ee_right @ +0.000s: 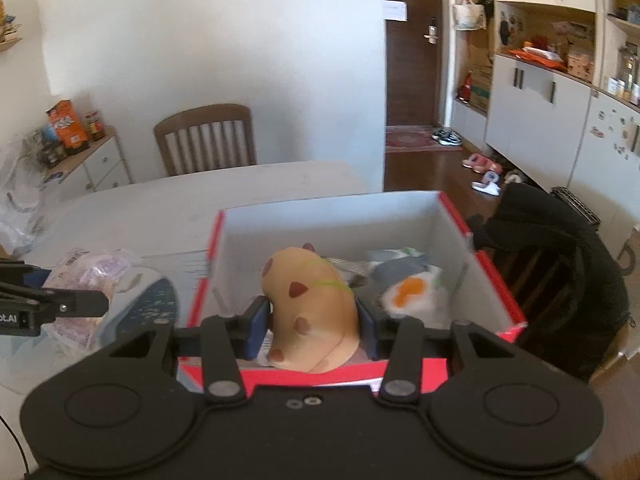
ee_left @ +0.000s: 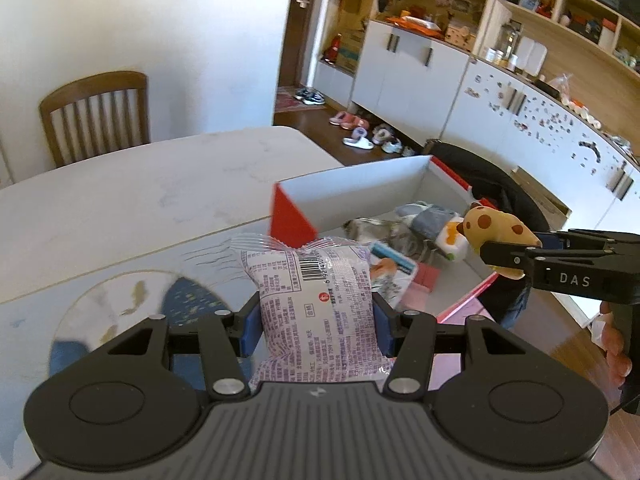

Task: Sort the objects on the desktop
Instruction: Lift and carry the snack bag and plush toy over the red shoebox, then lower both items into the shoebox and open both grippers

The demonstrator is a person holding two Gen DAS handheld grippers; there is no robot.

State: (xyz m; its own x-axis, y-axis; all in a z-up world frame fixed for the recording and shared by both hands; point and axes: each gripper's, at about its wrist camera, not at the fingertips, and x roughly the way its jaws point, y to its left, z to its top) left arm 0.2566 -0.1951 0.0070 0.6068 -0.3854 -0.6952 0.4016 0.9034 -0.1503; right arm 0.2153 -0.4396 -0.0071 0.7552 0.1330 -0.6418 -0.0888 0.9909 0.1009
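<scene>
The snack packet [ee_left: 316, 304] is showing purple print and a black barcode on clear, whitish wrap. The soft toy [ee_right: 312, 312] is looking tan with brown spots and a thin green line. The box [ee_right: 496, 280] is showing red outside and pale grey inside. A white plush [ee_right: 412, 296] with an orange patch is lying in it beside something grey. The tabletop [ee_left: 140, 196] is looking pale marble, with a dark blue mat [ee_left: 188, 300] speckled gold. The tongs' pads [ee_left: 250, 330] are showing blue on black.
</scene>
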